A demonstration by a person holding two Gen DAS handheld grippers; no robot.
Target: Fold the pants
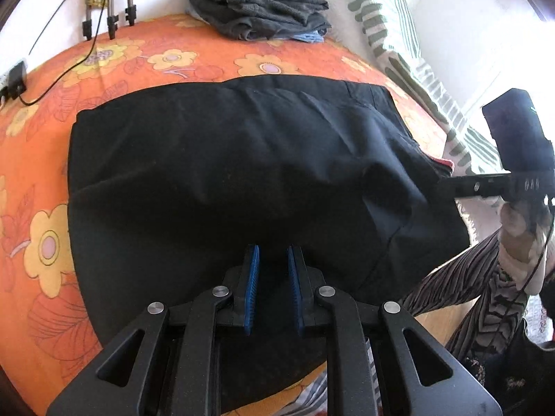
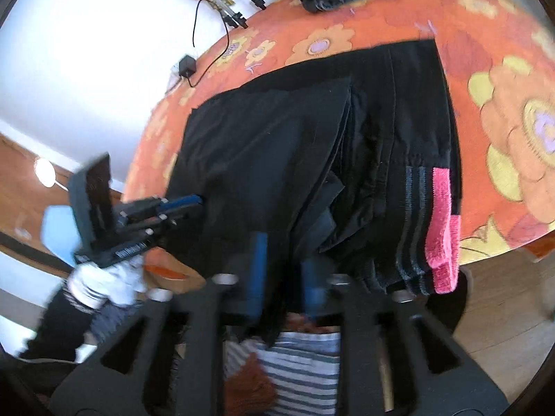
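Note:
Black pants (image 1: 225, 159) lie folded across the orange flowered bed (image 1: 166, 59), with their near edge hanging toward me. My left gripper (image 1: 273, 249) is at that near edge, its blue pads close together with black cloth bunched between them. The right wrist view shows it from the side (image 2: 197, 202), pinching the pants' left edge. My right gripper (image 2: 285, 253) stands open at the edge of the pants (image 2: 270, 145), with dark cloth lying in the gap and not pressed. It also shows at the pants' right side (image 1: 444, 187). A pink patch (image 2: 444, 228) with grey stripes beside it marks the hanging end.
A stack of folded dark clothes (image 1: 256, 7) sits at the bed's far side. A green-striped pillow (image 1: 381, 24) leans at the right. A charger with its cable (image 1: 15, 76) lies at the left edge by the wall. Wooden floor (image 2: 503, 312) lies beyond the bed.

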